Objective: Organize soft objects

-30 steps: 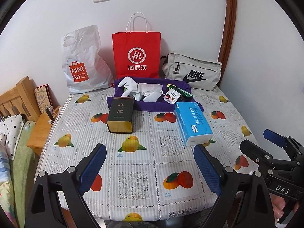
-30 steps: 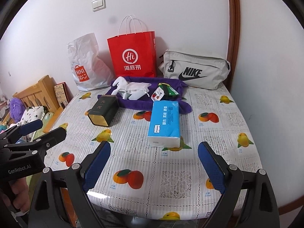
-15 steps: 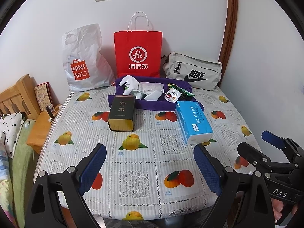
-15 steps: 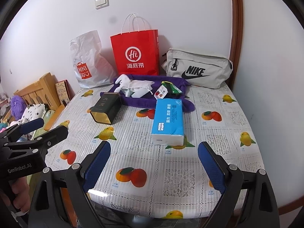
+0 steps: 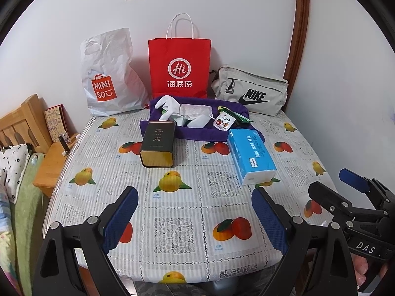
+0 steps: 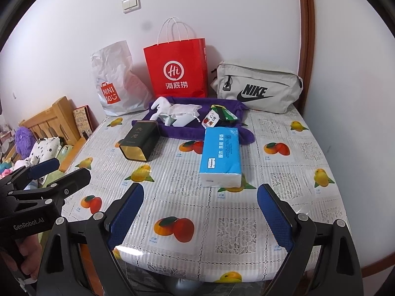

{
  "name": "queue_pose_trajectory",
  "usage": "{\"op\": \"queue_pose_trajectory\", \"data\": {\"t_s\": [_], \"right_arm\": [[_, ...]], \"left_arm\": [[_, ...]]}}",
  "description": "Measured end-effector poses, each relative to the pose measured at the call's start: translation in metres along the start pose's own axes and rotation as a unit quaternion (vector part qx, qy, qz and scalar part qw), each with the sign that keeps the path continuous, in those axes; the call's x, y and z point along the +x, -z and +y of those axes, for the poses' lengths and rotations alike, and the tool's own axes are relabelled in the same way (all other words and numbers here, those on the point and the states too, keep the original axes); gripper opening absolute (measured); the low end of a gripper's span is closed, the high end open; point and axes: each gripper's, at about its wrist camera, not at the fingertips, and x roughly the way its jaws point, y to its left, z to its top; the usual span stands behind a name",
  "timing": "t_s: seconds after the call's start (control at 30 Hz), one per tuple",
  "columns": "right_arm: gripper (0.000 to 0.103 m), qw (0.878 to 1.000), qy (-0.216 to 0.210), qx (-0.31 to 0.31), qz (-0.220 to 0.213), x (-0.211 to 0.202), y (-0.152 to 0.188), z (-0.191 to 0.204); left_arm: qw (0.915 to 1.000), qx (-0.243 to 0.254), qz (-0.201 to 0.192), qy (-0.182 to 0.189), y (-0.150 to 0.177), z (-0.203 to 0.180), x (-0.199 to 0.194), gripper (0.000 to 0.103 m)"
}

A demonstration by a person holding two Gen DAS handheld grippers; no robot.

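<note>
A purple cloth (image 5: 197, 133) (image 6: 187, 130) lies at the back of the table with a white glove (image 5: 167, 103) (image 6: 160, 104), white pouches (image 5: 195, 113) and small packets (image 5: 224, 120) on it. A blue tissue pack (image 5: 250, 155) (image 6: 221, 155) lies in front of it on the right. A dark tin (image 5: 159, 143) (image 6: 140, 140) lies on the left. My left gripper (image 5: 195, 219) and my right gripper (image 6: 200, 217) are open and empty over the table's near edge, well short of everything.
A white Miniso bag (image 5: 108, 74), a red paper bag (image 5: 179, 66) and a grey Nike bag (image 5: 249, 91) stand against the back wall. A wooden bed frame (image 5: 22, 120) and bedside stand (image 5: 49, 165) are left of the table (image 5: 172, 222).
Both grippers have drawn back and risen slightly, so the table sits a little farther away. Nothing on the table has moved.
</note>
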Motion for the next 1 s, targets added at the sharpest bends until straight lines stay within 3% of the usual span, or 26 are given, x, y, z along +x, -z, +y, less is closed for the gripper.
{"op": "queue_pose_trajectory", "data": {"t_s": [1.0], "right_arm": [[0.093, 1.0, -0.007, 0.006, 0.0, -0.0037, 0.002, -0.002]], "left_arm": [[1.0, -0.001, -0.001, 0.0, 0.001, -0.0007, -0.0041, 0.093]]}}
